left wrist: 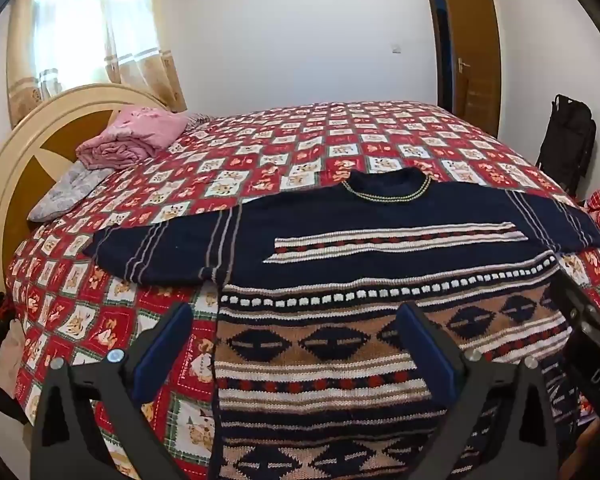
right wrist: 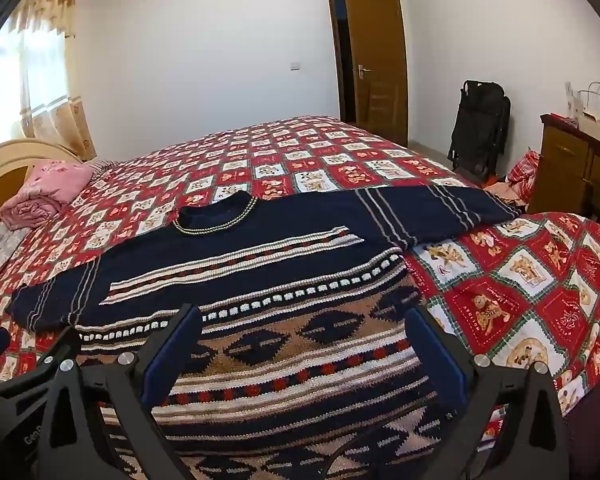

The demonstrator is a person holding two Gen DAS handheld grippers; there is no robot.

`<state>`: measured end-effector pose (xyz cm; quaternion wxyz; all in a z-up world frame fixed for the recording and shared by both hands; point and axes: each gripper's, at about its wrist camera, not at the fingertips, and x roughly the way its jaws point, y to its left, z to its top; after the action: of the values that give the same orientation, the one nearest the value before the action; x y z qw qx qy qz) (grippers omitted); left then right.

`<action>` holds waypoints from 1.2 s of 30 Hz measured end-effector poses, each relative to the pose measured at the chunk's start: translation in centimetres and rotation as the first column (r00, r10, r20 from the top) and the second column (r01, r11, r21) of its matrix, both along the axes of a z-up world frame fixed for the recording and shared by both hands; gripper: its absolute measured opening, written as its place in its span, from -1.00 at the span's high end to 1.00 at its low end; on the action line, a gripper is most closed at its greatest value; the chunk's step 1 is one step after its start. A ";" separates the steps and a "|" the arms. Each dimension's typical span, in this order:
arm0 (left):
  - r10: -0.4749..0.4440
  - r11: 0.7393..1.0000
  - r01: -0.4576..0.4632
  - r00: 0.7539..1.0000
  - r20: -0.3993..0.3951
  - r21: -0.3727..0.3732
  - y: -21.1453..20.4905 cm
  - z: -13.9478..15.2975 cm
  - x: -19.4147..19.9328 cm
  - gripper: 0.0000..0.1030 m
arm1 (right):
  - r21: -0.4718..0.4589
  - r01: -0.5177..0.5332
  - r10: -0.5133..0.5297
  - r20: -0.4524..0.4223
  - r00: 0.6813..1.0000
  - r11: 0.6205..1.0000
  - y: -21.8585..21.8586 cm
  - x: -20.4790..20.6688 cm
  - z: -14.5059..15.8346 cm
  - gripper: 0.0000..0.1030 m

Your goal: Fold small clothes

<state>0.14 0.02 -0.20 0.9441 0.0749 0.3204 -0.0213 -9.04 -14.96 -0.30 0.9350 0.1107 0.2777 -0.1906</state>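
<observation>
Chunky knitted sweater [left wrist: 340, 248], matt and nubbly, lies on a smooth printed cloth bedspread [left wrist: 300, 140]. Left gripper [left wrist: 296, 344] shows matt black plastic, blue pads, shiny metal screws. Upper right, the wooden door [right wrist: 376, 60] gleams faintly.

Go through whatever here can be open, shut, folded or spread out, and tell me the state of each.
Sweater: spread flat on the bed, unfolded, sleeves out to both sides.
Left gripper: jaws open, holding nothing.
Right gripper: jaws open, holding nothing.
Door: open.
Pink blanket: bundled by the headboard.
Curtain: drawn across the window.
Bedspread: spread over the bed.
</observation>
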 end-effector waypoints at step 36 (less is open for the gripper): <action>0.005 0.999 -0.005 1.000 -0.003 -0.046 0.2 -0.7 -0.2 -1.00 | -0.032 0.007 -0.007 -0.006 1.000 0.999 0.3 -0.1 -0.1 -0.98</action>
<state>-0.07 0.24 -0.95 0.9452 0.0525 0.3212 -0.0262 -9.15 -14.65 -0.35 0.9352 0.0962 0.2768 -0.1987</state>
